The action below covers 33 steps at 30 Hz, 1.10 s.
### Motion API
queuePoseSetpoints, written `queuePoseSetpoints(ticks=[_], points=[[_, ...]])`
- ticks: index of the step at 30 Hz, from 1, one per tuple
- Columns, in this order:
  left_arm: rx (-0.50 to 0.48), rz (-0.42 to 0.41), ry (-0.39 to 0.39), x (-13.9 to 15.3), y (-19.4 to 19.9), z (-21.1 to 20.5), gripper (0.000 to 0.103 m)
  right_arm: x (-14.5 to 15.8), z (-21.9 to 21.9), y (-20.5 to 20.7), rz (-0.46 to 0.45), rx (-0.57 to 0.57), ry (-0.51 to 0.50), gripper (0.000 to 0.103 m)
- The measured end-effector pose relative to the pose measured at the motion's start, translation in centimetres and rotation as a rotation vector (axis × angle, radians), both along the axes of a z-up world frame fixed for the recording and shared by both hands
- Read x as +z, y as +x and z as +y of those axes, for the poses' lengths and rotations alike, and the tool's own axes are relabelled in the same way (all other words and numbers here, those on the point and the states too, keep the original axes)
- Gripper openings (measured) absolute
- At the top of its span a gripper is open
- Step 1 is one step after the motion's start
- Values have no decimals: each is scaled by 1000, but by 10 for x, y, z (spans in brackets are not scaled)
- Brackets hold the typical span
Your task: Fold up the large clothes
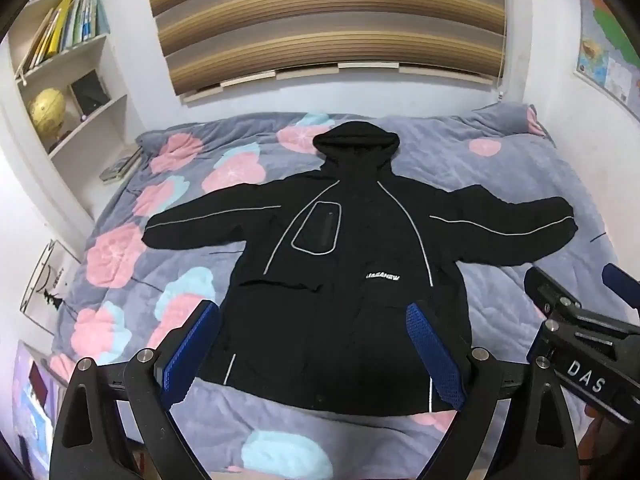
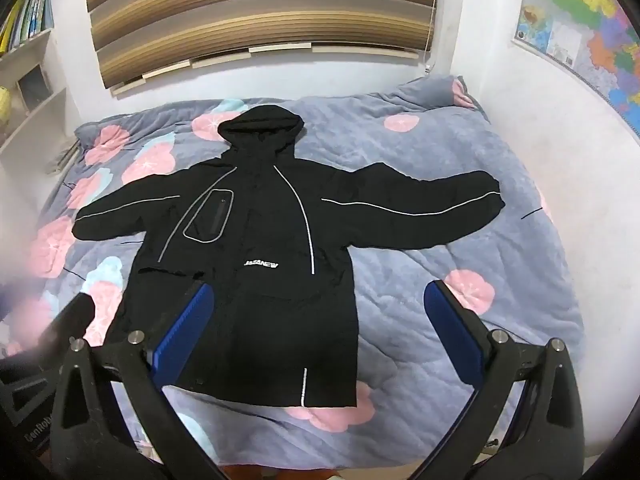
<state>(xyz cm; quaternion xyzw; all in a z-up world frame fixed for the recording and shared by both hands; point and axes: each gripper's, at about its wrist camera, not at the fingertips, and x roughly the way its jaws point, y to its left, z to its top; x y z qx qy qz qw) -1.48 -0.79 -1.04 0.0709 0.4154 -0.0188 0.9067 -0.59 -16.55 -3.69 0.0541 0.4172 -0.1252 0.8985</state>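
Note:
A black hooded jacket (image 1: 352,280) lies face up and spread flat on the bed, hood (image 1: 356,140) toward the far wall and both sleeves stretched out sideways. It has grey piping and a small white logo on the chest. My left gripper (image 1: 312,348) hovers open over the jacket's lower hem, with nothing between its blue pads. My right gripper (image 2: 318,332) is open too, above the jacket's (image 2: 260,300) lower right side and touching no cloth. In the left wrist view the right gripper (image 1: 576,286) shows at the right edge.
A grey quilt (image 1: 520,168) with pink and blue flowers covers the bed. A bookshelf (image 1: 68,60) with a globe (image 1: 48,108) stands on the left. A striped blind (image 1: 328,20) hangs behind the bed, and a wall map (image 2: 580,32) is on the right.

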Motion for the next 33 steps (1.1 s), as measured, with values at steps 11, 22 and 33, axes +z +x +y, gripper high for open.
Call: queuePoseSetpoints(ticks=[11,22,33], points=[[28,-21,-6,7,-3,16,95,11,24,0,-47,25,-52,103],[76,-62,-33,20,15,62,95,14,49,11,-33,-43,-135,103],[26,-68,-58,17,39,90,95,19,68,16,-30,-125,-162,103]])
